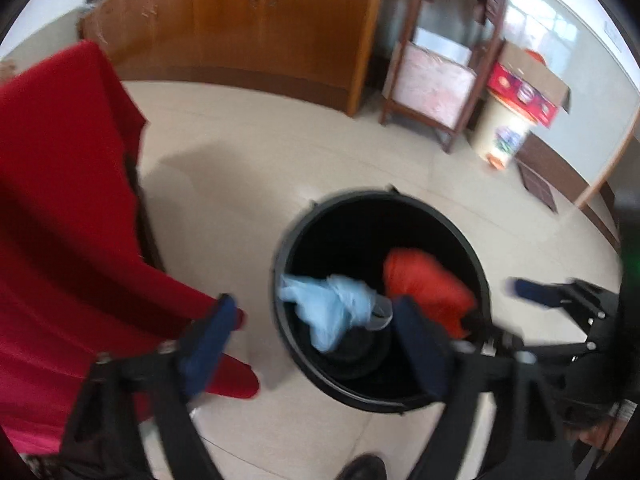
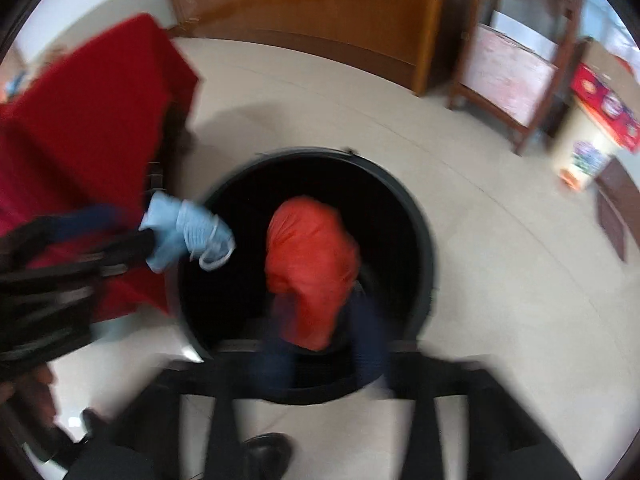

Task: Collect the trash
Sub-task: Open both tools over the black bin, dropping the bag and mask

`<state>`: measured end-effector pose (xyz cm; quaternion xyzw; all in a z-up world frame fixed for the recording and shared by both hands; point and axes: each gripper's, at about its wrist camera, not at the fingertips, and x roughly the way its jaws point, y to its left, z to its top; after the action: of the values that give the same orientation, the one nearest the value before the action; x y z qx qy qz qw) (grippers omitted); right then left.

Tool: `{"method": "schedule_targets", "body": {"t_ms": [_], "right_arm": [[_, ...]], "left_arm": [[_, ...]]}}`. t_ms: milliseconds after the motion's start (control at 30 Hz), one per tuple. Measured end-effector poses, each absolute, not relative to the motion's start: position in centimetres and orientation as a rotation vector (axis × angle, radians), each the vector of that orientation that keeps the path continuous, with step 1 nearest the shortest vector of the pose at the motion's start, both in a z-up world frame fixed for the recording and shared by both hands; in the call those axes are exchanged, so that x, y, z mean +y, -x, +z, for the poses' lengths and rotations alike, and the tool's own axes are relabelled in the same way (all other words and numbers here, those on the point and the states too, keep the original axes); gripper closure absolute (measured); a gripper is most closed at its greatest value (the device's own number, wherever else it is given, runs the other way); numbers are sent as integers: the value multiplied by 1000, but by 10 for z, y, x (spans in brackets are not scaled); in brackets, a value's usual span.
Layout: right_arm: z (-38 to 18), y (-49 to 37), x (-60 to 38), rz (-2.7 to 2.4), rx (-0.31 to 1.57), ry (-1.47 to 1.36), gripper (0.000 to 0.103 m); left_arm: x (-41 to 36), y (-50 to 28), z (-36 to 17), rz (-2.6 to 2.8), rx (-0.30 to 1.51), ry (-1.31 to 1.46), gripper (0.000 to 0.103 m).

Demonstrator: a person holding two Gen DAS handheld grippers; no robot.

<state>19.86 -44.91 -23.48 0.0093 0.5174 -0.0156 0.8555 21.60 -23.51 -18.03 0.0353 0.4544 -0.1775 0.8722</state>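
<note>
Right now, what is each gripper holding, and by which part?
Right gripper seems to grip the crumpled orange plastic bag by its near end, over the round black bin. Left gripper is open; the pale blue wad touches one finger.

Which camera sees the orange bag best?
The right wrist view: the orange bag sits mid-picture over the black bin, nearly whole. In the left wrist view the bag is smaller, partly hidden by the left tool.

Home room: wooden cabinet (image 1: 256, 20), tiled floor (image 1: 248, 152), red-draped table (image 1: 60, 184), wooden stand (image 1: 444, 60).
</note>
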Motion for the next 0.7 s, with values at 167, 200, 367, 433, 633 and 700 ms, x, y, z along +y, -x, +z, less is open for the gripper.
{"method": "schedule_targets", "body": {"t_ms": [167, 200, 367, 433, 633, 700], "right_arm": [[-237, -199, -470, -136, 1100, -32, 4], [-236, -200, -472, -145, 1098, -39, 4], [-222, -200, -472, -164, 1055, -94, 0], [-217, -198, -468, -163, 1036, -98, 0], [-192, -192, -442, -127, 953, -73, 0], [-183, -192, -432, -110, 922, -57, 0]], "left_arm": [[-227, -217, -170, -333, 934, -103, 9], [-224, -216, -166, -320, 932, -106, 8], [-216, -215, -151, -311, 898, -97, 8], [-212, -210, -144, -301, 876, -103, 8], [-188, -195, -121, -263, 806, -109, 6], [-178, -191, -117, -254, 796, -97, 6]]}}
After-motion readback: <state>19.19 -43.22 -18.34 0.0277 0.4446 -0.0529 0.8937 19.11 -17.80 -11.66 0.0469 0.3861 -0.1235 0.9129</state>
